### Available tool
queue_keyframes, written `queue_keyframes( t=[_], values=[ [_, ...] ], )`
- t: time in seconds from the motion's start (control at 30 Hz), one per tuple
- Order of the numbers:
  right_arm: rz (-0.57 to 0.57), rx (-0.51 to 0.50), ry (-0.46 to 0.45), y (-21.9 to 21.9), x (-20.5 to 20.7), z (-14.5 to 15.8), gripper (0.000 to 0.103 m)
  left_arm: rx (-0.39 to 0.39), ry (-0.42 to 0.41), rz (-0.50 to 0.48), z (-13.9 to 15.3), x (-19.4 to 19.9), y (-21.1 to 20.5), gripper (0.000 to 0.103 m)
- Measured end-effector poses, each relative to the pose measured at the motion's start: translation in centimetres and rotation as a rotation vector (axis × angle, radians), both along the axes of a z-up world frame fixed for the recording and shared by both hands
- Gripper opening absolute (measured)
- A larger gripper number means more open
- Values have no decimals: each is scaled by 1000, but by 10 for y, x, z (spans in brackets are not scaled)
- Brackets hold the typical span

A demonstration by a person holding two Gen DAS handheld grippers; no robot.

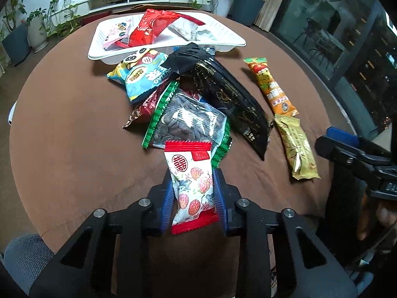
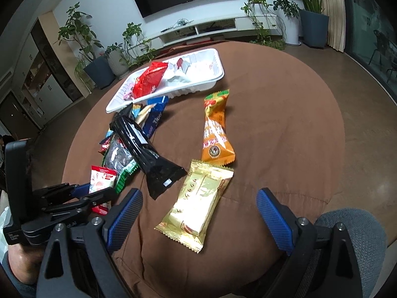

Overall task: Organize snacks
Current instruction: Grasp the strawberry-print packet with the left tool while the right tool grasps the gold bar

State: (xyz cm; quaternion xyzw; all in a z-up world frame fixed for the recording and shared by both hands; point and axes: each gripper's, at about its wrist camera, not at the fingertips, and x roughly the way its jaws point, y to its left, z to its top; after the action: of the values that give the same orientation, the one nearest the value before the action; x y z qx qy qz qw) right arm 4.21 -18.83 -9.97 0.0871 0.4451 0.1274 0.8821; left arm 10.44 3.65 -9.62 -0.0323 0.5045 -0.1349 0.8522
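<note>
Snacks lie in a loose heap on the brown worktop (image 1: 74,149), with a white tray (image 1: 223,36) beyond them already holding a few packets. Left tool (image 1: 193,193) has its blue pads pressed in on the flanks of a small red-and-white candy packet (image 1: 192,178), which lies at the near end of the heap, its far end overlapping a green-edged bag of dark seeds (image 1: 188,121). Right tool (image 2: 198,213) stands spread wide with nothing between its pads, hovering over a gold-wrapped bar (image 2: 198,198) that lies apart from the heap, beside an orange packet (image 2: 215,129).

That candy packet looks light, puffy and slick; its film will likely crumple and could slide out under a loose squeeze. Pinching across the filled middle, as the pads now sit, seems safer than taking a crimped red end. The gold bar looks stiffer and should be taken across its narrow width.
</note>
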Motion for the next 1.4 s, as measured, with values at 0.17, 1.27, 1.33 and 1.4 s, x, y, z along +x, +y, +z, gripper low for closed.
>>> queue_keyframes(
  t=[0.17,1.27,1.33,1.4],
  values=[
    [-8,-1,16,0,1,-4,96,-45,-8,-12,4,-2,3,16],
    [75,-256,55,35,13,-23,52,-173,-7,-15,0,-19,17,15],
    [78,-279,51,36,13,-23,43,-175,-8,-14,-1,-19,18,15],
    [80,-277,51,35,13,-23,40,-176,-7,-13,-1,-19,18,15]
  ],
)
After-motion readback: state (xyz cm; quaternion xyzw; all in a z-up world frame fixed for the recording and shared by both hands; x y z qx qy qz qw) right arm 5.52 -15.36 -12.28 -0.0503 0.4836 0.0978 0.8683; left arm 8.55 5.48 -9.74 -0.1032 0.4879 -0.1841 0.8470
